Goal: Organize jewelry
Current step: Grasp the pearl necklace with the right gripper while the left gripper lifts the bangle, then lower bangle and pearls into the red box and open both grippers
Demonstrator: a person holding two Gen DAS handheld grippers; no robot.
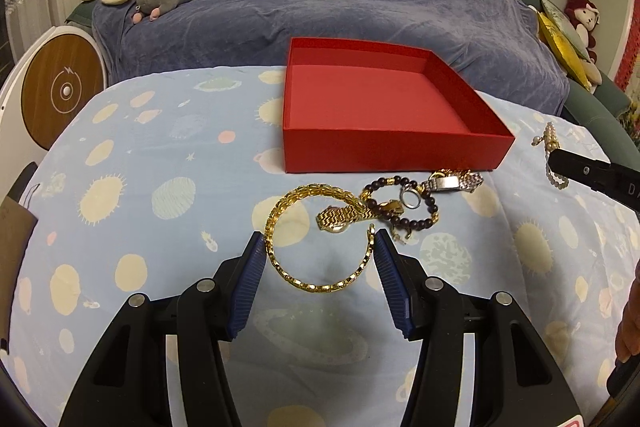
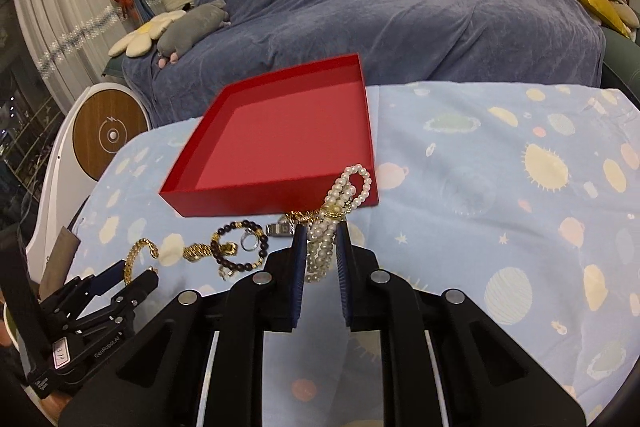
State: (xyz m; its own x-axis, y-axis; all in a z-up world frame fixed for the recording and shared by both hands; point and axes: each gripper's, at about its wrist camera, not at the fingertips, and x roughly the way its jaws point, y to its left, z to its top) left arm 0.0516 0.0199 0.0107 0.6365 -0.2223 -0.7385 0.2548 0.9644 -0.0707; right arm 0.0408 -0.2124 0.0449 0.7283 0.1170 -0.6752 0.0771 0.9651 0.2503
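**Pearls lifted, gold bangle framed, box not yet filled**

In the left wrist view, our left gripper [image 1: 320,247] stands half wide around the gold bangle [image 1: 316,239], which lies on the blue cloth [image 1: 160,155]. The pads [image 1: 250,279] are at its two sides, and whether they already press it we cannot tell. We judge this placing prepares a grasp across the ring. Ahead of the fingers lie a dark bead bracelet [image 1: 404,203], a small ring [image 1: 410,197] and a watch [image 1: 452,183], tangled together. Beyond them the red box [image 1: 396,143] is empty. Far to the right, the right gripper's tip carries pearls.

In the right wrist view, our right gripper [image 2: 320,251] is narrow and pinches the pearl bracelet [image 2: 332,223], whose loops stick up in front of the box wall [image 2: 260,201]. Only this view shows the grip clearly. It also shows the left gripper [image 2: 136,279] low at the left, beside the bangle [image 2: 140,255].
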